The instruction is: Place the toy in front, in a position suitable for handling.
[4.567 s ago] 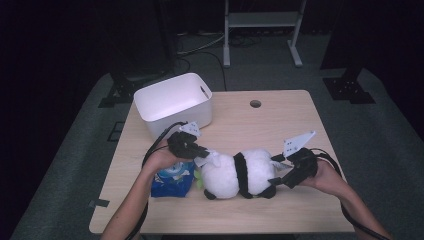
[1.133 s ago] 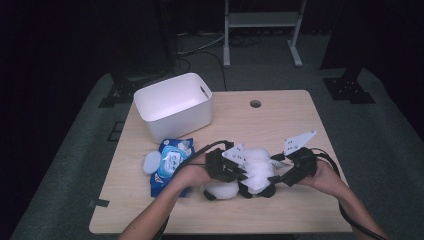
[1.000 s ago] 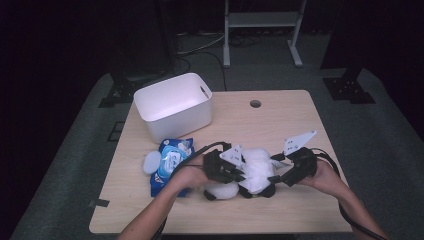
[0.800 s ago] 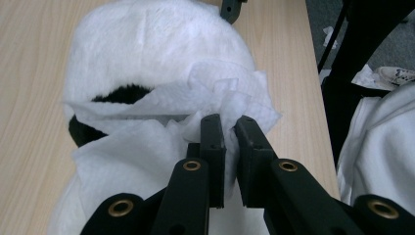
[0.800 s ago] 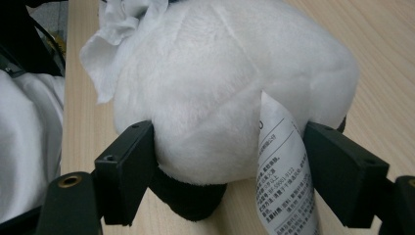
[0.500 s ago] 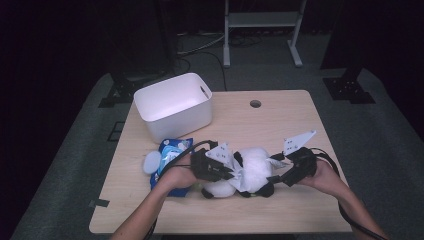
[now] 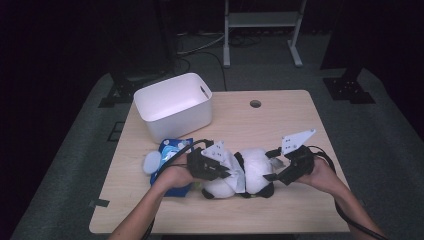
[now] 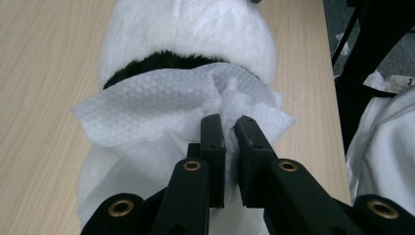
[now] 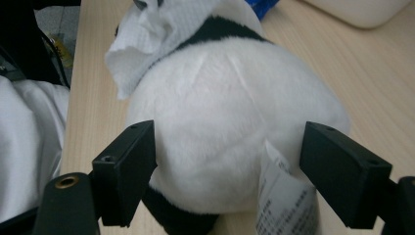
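A black and white plush panda (image 7: 255, 170) lies on the wooden table (image 7: 280, 125), near its front edge. My left gripper (image 7: 226, 172) is shut on a bunched white wipe (image 8: 161, 107), which is pressed against the panda's (image 8: 195, 29) fur beside a black band. In the high view the wipe (image 7: 235, 172) drapes over the toy's left half. My right gripper (image 7: 272, 167) holds the toy's other end. Its jaws stand wide and press into both sides of the round white body (image 9: 225, 112). A paper tag (image 9: 281, 196) hangs by the right jaw.
A white plastic bin (image 7: 172, 105) stands at the back left of the table. A blue wipe pack (image 7: 172, 150) with a white lid (image 7: 151, 162) lies just left of my left hand. A cable hole (image 7: 255, 104) sits toward the back.
My left gripper has left the wipe pack and come onto the panda with the wipe. In the last second it slid slightly left across the fur. The right hand has stayed put.
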Motion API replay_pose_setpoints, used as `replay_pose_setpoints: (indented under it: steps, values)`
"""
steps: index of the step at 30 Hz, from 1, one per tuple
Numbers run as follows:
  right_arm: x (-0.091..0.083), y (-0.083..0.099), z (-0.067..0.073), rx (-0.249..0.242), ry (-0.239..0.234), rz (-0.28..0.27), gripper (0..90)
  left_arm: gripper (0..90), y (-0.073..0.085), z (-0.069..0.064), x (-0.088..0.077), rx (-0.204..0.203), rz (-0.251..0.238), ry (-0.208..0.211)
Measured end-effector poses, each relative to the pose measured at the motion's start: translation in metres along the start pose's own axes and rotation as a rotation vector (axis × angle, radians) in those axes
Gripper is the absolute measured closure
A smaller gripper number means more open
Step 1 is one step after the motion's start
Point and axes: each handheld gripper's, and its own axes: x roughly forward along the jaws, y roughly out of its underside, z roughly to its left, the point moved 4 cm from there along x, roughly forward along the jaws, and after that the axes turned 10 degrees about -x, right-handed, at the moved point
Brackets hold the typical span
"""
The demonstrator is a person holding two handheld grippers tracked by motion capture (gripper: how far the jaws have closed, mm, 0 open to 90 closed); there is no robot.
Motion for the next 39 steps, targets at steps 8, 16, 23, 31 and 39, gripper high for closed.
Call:
replay_pose_setpoints:
  steps: [8, 16, 23, 31, 39]
  values:
    - [0.013, -0.007, 0.004, -0.085, 0.012, 0.019, 15.1, 82.8, -0.001, 0.003, 0.001, -0.003, 0.005, -0.010]
    - [0.026, -0.004, 0.003, -0.113, 0.017, 0.067, 29.3, 82.8, -0.001, 0.005, 0.004, -0.011, 0.002, -0.006]
    - [0.030, -0.004, 0.003, -0.115, 0.012, 0.105, 46.4, 82.8, -0.001, 0.005, 0.006, -0.006, 0.007, -0.003]
    - [0.031, -0.004, 0.003, -0.100, 0.007, 0.118, 62.7, 82.8, -0.002, 0.005, 0.006, -0.005, 0.006, -0.001]
    - [0.026, -0.005, -0.001, -0.038, -0.005, 0.106, 69.2, 83.1, -0.004, 0.005, 0.002, -0.003, -0.016, -0.007]
